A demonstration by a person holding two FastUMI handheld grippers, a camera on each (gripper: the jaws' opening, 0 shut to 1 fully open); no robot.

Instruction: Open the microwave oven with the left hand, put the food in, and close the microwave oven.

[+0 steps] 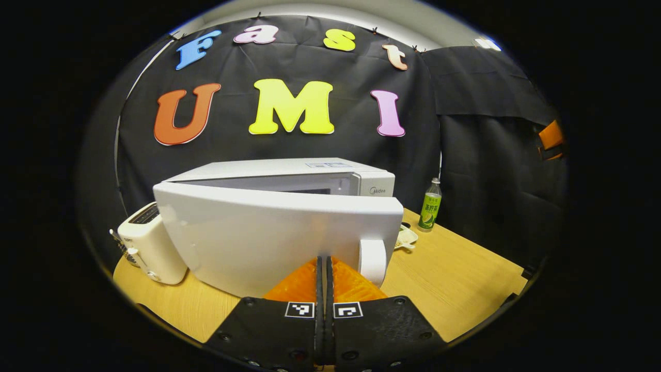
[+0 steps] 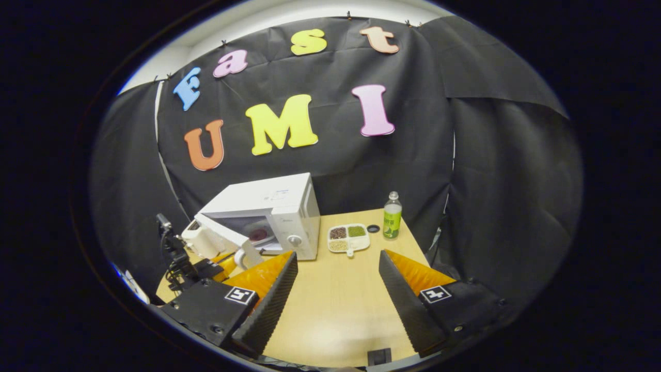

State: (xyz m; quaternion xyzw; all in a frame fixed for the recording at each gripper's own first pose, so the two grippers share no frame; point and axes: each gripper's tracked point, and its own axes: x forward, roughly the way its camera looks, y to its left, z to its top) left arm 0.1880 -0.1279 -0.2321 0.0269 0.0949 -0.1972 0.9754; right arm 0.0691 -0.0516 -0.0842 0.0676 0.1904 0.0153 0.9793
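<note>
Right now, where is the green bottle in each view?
Left gripper view: green bottle stands right of centre, on the table beyond the microwave.
Right gripper view: green bottle stands just right of centre, beside the food tray.
Shared landmark: the microwave, left of the bottle in both.

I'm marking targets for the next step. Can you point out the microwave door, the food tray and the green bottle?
microwave door (image 1: 258,243), left gripper view, on its white outer face.
food tray (image 2: 350,238), right gripper view, on the divider between its compartments.
green bottle (image 2: 392,219), right gripper view, on its label.
</note>
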